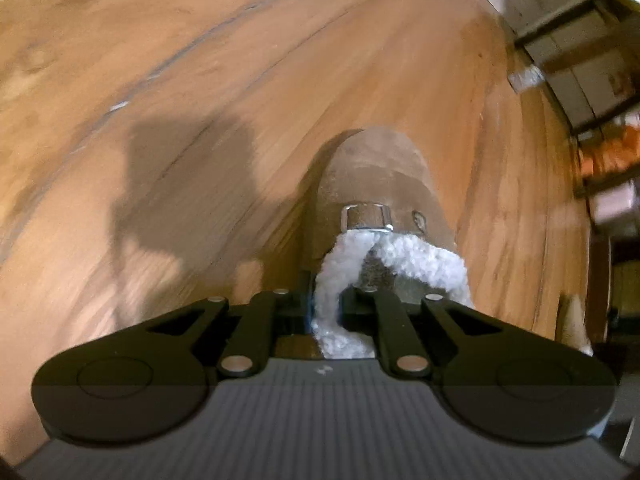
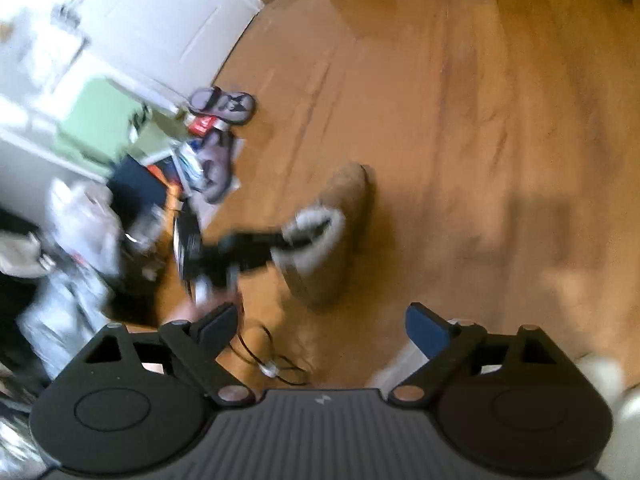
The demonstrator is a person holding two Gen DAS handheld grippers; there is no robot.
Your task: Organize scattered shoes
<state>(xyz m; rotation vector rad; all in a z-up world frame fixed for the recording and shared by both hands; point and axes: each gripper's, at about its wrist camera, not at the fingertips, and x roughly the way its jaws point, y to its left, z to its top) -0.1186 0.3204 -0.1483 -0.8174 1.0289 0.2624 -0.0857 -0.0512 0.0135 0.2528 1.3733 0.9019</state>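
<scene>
Fleece collar point(image 1: 332, 276) pinched in my left tool point(image 1: 324, 316): slipper point(image 1: 376, 176) light, soft, floppy; right tool point(image 2: 320, 330) spread, empty.

The left claw point(image 1: 325, 312) has its fingertips buried in the slipper's point(image 1: 376, 184) fleece lining, so the pads can't be seen, and its heel is lost behind the claw body. In the right view everything smears: the clutter point(image 2: 160, 184) by the wall is a blur of unreadable shapes, and two purple sandals point(image 2: 222, 106) barely resolve. The shelves point(image 1: 592, 80) run off the left view's right edge, contents unreadable.
</scene>
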